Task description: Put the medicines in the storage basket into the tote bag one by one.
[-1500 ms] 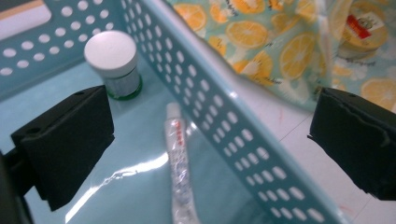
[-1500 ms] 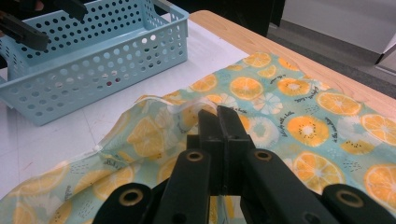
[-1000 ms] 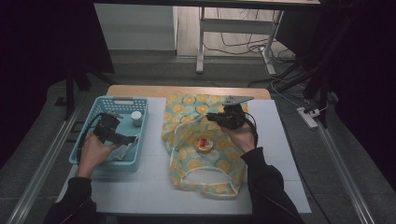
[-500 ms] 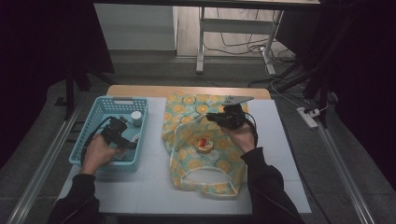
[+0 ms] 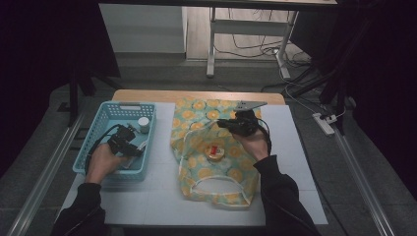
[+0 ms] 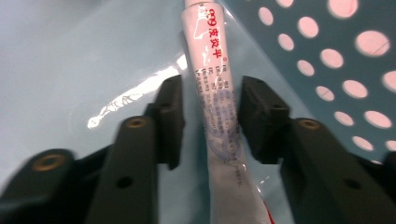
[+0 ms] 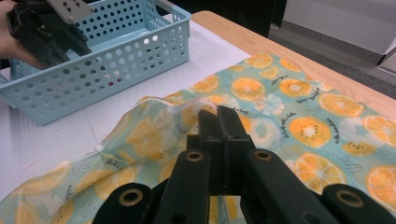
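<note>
Left tool (image 6: 208, 116) is down inside the blue basket (image 5: 105, 115), its jaws either side of a white tube (image 6: 217, 93) with red and blue print. They have just been closing in on it, and in the left gripper view a thin gap shows between each pad and the tube, so no squeeze yet. The tube lies flat on the basket's pale floor, running lengthwise straight up between the jaws, close to the perforated wall. In the high view the left hand (image 5: 101, 164) sits over the near half of the basket, with a small white-capped jar (image 5: 143, 124) standing at the far end, near the back wall.

Over to the right tool (image 7: 219, 116): jaws pressed together, pinching the edge of the orange-print bag (image 7: 280, 126) and lifting a fold of it off the counter (image 5: 157, 196). The bag is spread across the middle of the counter, just beside the basket. On top of it, in the high view, rests a small round yellow thing with a red centre (image 5: 214, 151), near the right hand (image 5: 253, 142).
</note>
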### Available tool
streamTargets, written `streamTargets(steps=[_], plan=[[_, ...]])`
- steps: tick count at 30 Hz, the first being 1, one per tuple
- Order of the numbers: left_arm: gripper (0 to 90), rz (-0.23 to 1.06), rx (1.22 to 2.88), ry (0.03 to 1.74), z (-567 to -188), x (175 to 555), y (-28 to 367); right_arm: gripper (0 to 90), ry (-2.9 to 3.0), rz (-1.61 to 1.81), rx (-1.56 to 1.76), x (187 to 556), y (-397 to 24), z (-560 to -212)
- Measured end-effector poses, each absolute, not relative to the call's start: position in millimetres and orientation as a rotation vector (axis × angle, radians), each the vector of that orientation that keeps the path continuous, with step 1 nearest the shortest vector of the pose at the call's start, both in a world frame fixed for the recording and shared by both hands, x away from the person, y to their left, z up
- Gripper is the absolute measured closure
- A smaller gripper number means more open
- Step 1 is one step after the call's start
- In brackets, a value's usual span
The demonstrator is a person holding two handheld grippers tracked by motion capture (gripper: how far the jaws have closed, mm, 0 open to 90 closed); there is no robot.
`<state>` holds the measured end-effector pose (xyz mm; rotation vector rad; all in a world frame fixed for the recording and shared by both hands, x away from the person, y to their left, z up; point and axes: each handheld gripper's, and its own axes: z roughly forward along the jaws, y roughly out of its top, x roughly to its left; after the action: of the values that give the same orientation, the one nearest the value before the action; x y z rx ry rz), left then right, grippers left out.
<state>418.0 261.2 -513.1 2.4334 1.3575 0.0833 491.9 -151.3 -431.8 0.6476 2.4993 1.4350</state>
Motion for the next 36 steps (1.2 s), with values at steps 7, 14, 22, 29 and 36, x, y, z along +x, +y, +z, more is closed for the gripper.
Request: streamTargets(steps=[7,14,22,29,36], plan=[[74.1,0.027,2.379,1.397,-513.6,420.3,265.8,89.9,2.496,1.442,0.646,492.1,-152.1,-431.3],[75.0,0.011,2.341,1.463,-513.0,422.6,266.3,89.9,2.495,1.447,0.644,491.8,-151.8,-431.2],[75.2,0.053,2.266,1.527,-505.0,422.7,273.1,89.9,2.493,1.448,0.645,492.1,-152.3,-431.3],[75.3,0.115,2.187,1.493,-488.0,416.7,284.8,90.0,2.489,1.452,0.646,492.3,-152.6,-431.2],[75.3,0.14,2.14,1.458,-474.5,409.1,289.5,90.0,2.484,1.453,0.648,492.0,-153.0,-430.2]])
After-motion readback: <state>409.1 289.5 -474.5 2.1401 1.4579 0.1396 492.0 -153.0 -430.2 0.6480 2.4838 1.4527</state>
